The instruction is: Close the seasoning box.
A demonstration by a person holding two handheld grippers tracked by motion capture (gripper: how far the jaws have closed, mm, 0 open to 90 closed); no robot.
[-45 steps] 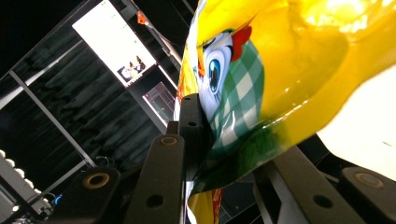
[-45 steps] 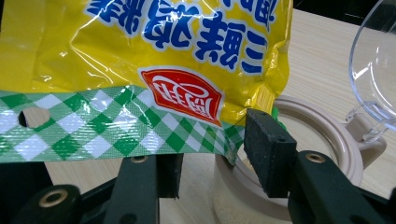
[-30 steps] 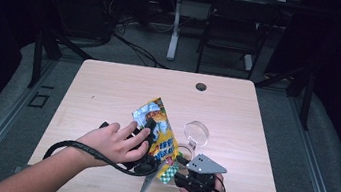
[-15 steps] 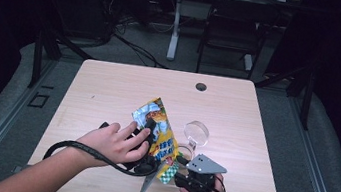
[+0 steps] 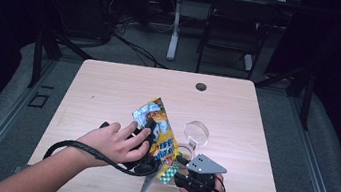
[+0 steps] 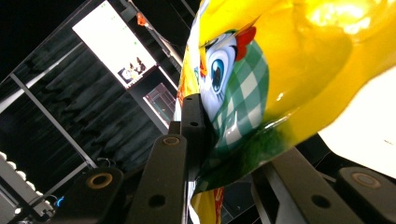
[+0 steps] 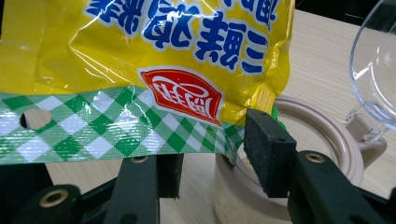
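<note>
**benchrat:** Dark room, black curtains, cables on the floor behind a pale wood counter (image 5: 108,92). From the high view, the yellow snack bag (image 5: 161,130) sits tilted at the near middle of the counter, upside down, its checked end low over a beige jar (image 5: 183,153) with a clear flip lid (image 5: 196,132) standing open. Left tongs (image 5: 145,135) grasp the bag's upper part; right tongs (image 5: 173,169) sit at the low end.

**pourover:** Left gripper view agrees: the jaws are clenched on the snack bag (image 6: 261,93), foil bulging between them. So that side carries the weight.

**benchrat:** Right gripper view is the tricky one. The green-checked seal strip (image 7: 116,126) hangs between the jaws, but the right pad (image 7: 268,154) stands off the foil with a gap. I'd call those tongs released, not pinching.

**pourover:** My guess: line the bag's corner up over the jar mouth (image 7: 299,140) first, then clamp low on the strip. Grab too high and contents may spill onto the counter. Keep the left grip steady.
</note>
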